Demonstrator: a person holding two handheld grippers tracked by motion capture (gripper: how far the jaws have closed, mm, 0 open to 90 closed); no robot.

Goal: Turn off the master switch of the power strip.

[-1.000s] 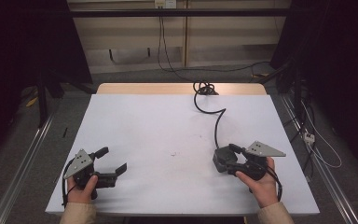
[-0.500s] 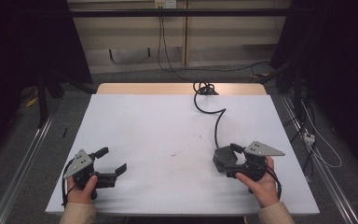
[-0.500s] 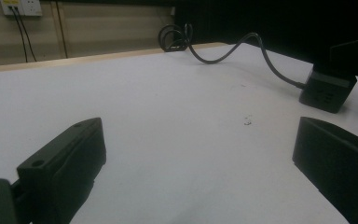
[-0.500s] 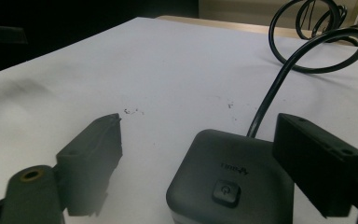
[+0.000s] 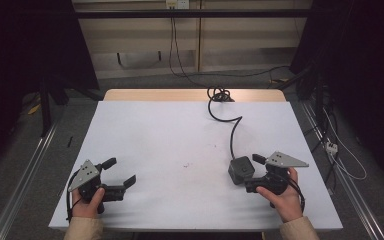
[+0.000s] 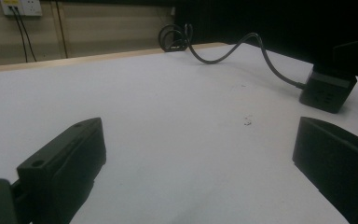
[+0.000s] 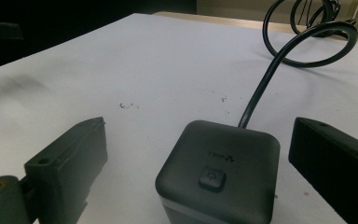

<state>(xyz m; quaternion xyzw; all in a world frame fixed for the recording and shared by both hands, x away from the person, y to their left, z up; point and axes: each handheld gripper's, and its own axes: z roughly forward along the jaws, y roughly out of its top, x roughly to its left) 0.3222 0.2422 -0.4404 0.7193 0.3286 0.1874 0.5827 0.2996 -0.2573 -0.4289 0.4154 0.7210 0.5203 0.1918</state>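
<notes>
Little changed from a second ago: right tongs [image 5: 253, 173] nudged a shade closer to the cube, left tongs [image 5: 121, 170] and cube held in place.

Nearest, at the front left corner of the tabletop [image 5: 170, 135]: left tongs held in one hand, jaws spread wide, nothing between them, pointing across bare white surface toward the right side. No part in the work at present, by the look of it.

At the front right: right tongs gripped in the other hand [image 5: 280, 197], jaws likewise wide apart and straddling a small dark power cube [image 7: 219, 163]. In the right gripper view, clear gaps on both sides of the cube, so flanked but not yet pinched. Cube upright on the tabletop, round-cornered top with a small square button facing up.

Between the two tongs, a few faint specks [image 5: 186, 165] on the surface.

Farther off: black cable [image 5: 232, 131] leaving the cube's far side, snaking away over the tabletop to a loose coil [image 5: 220, 94] at the far edge, then dropping off it. Beyond that, a wall socket [image 5: 175, 4] with leads hanging down.

Step in hand, most likely: lining up for a grasp on the cube. Next move calls for sliding slightly forward so the jaw pads sit level with the cube's side walls, then squeezing evenly on both flanks, keeping clear of the button on top. After that, lifting with care for the cable's drag, with enough slack in the curve to avoid tugging the coil.
</notes>
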